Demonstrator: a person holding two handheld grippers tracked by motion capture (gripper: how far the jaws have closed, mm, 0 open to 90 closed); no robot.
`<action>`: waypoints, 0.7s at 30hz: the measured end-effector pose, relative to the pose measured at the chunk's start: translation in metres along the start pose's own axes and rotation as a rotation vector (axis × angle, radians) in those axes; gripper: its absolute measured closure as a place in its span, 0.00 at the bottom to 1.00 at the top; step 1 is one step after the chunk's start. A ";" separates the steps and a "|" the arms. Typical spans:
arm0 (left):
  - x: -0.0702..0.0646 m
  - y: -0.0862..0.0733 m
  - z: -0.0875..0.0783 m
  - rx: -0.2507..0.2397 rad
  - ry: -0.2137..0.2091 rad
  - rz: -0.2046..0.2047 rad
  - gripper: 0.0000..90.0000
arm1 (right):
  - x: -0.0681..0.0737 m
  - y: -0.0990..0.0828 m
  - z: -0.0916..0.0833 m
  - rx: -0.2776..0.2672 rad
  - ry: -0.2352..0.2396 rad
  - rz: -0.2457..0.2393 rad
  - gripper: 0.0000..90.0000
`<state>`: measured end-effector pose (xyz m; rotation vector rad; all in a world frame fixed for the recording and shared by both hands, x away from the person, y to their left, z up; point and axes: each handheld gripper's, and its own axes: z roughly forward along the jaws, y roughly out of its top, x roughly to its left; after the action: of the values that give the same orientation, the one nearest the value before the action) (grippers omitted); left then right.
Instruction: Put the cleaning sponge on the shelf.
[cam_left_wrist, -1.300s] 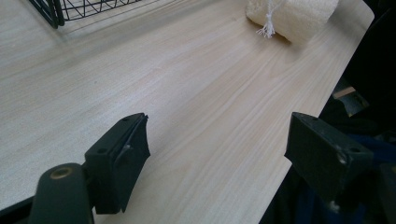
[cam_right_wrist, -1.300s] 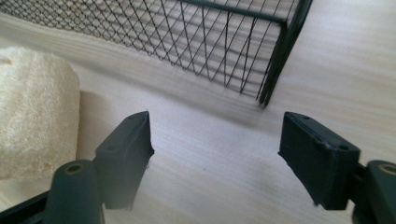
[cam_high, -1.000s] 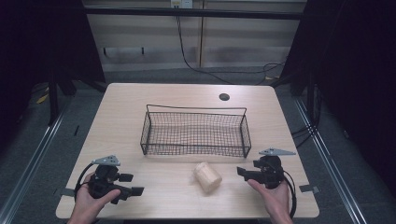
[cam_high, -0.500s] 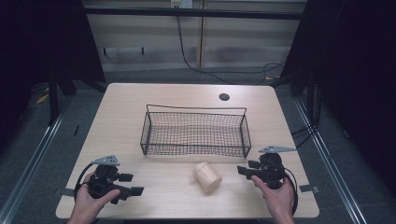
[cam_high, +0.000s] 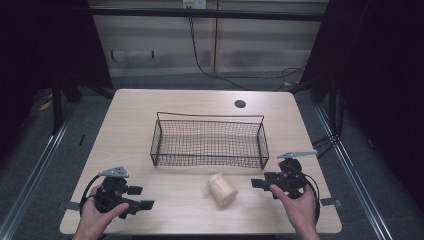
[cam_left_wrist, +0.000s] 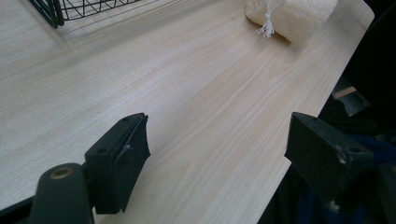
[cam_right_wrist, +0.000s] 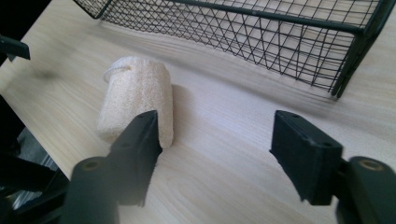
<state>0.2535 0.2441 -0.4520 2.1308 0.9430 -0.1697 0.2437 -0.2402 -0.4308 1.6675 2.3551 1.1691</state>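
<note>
Two handheld grippers rest low over a pale wood-grain table (cam_high: 150, 115), one at each near corner, with a rectangular black wire-mesh basket (cam_high: 209, 142) standing at the table's centre. Just in front of the basket lies a cream-coloured loofah cylinder (cam_high: 222, 190), rough and fibrous, on its side, apart from the basket's near wall; a short frayed cord shows at one end in the left gripper view. The left gripper (cam_high: 145, 205), held in the person's left hand (cam_high: 95, 217) near the front-left corner, points across the table toward the loofah, its two blocky black jaws spread wide with bare tabletop between them. The right gripper (cam_high: 257, 184), gripped by the right hand (cam_high: 300, 210) near the front-right edge, points left at the loofah, its jaws likewise spread and holding nothing; in the right gripper view the loofah lies just beyond one jaw tip. A small dark round grommet (cam_high: 240, 104) sits in the table's far side.
</note>
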 end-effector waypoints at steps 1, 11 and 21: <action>0.000 0.000 0.000 -0.001 -0.001 -0.001 0.23 | 0.001 0.001 0.000 0.011 0.001 -0.009 0.31; 0.000 0.000 0.000 0.004 0.000 0.000 0.23 | 0.010 0.014 0.004 0.071 0.046 -0.038 0.24; 0.001 0.000 0.000 0.014 0.004 0.002 0.23 | 0.020 0.028 0.009 0.137 0.070 -0.057 0.21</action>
<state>0.2543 0.2446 -0.4526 2.1455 0.9441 -0.1715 0.2612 -0.2145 -0.4131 1.6100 2.5611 1.0973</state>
